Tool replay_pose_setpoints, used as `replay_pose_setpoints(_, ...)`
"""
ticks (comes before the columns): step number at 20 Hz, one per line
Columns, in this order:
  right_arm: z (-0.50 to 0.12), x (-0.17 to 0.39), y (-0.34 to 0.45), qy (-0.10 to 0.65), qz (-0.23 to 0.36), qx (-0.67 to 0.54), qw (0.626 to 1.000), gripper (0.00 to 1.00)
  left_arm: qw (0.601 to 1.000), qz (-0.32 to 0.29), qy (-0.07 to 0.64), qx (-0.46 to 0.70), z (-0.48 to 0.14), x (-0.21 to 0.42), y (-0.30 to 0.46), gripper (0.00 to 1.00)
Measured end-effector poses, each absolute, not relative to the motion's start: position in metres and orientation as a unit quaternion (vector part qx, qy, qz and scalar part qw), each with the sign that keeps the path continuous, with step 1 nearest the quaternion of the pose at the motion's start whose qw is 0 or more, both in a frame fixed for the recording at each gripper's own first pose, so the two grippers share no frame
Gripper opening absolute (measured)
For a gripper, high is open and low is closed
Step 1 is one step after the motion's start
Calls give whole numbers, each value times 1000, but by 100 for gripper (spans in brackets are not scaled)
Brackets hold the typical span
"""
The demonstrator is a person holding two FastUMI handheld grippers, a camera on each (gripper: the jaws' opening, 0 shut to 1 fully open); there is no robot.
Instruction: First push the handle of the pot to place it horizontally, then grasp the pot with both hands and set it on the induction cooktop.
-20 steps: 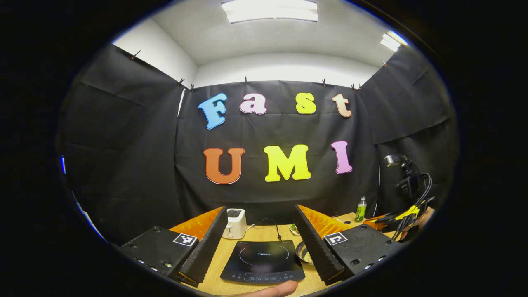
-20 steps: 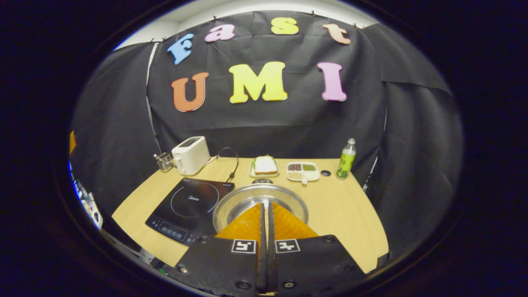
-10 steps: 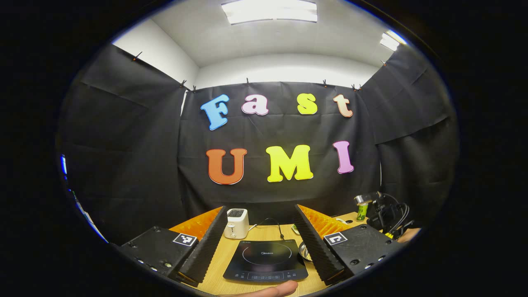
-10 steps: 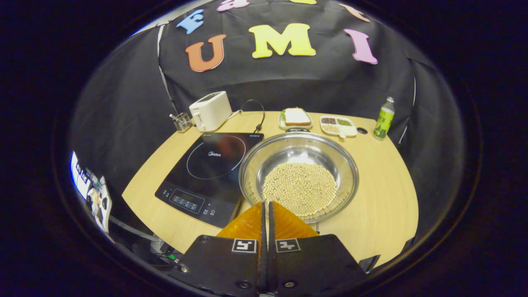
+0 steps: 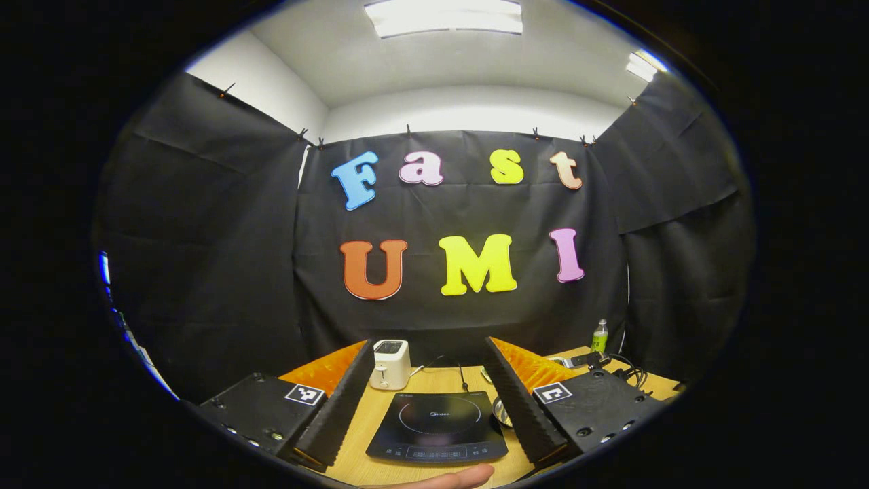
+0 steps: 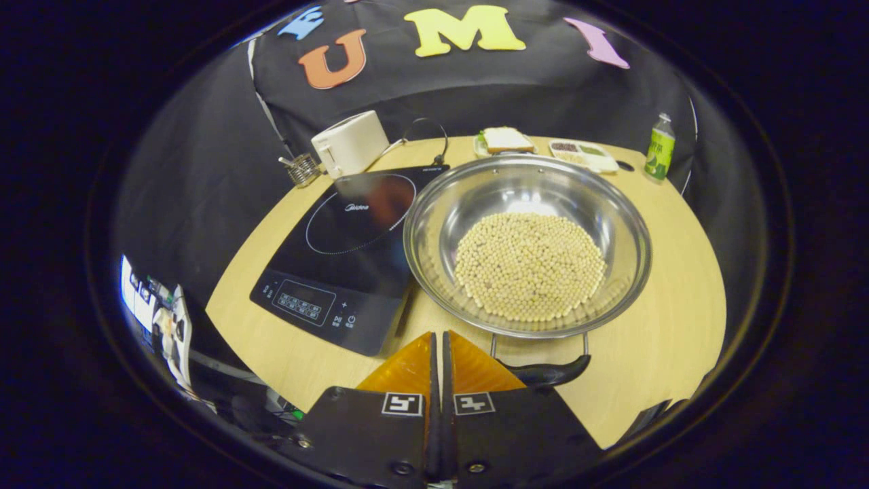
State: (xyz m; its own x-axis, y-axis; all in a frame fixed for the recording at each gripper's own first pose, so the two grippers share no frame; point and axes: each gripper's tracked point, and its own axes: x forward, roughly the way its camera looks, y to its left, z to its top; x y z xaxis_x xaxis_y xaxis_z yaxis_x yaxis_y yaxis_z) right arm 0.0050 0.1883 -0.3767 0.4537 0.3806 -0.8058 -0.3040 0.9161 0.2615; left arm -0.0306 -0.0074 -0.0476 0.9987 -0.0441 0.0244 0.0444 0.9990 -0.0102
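A steel pot (image 6: 489, 197) holding pale beans stands on the wooden table, just right of the black induction cooktop (image 6: 346, 251). One black pot handle (image 6: 543, 372) points toward me and the other sits at the far rim. My right gripper (image 6: 438, 334) is shut and empty, hovering above the table's near edge, just left of the near handle and apart from it. My left gripper (image 5: 429, 341) is open with nothing between its fingers; between them lies the cooktop (image 5: 438, 428), and a sliver of the pot (image 5: 502, 411) peeks past the right finger.
A white toaster (image 6: 349, 142) and a wire holder (image 6: 302, 170) stand at the back left. A sandwich plate (image 6: 506, 139), a divided grain tray (image 6: 584, 153) and a green bottle (image 6: 658, 146) line the back. A person's fingertip (image 5: 455, 479) shows low in the left gripper view.
The right gripper has pulled back toward the near edge and tipped down, so the whole pot and its near handle now show. The left gripper has barely moved.
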Motion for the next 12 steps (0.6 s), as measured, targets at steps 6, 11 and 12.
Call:
replay_pose_setpoints(6, -388, 3, 173, 498, 195, 57, 843, 4, 999, -32, -5, -2, -52, -30, -15, 96)
replay_pose_setpoints(11, -388, 5, 160, 490, 187, 43, 850, 1, 999, -34, -2, 4, -55, -30, -20, 96)
replay_pose_setpoints(12, -388, 6, 157, 489, 185, 42, 851, 1, 999, -34, -1, 6, -55, -30, -20, 95)
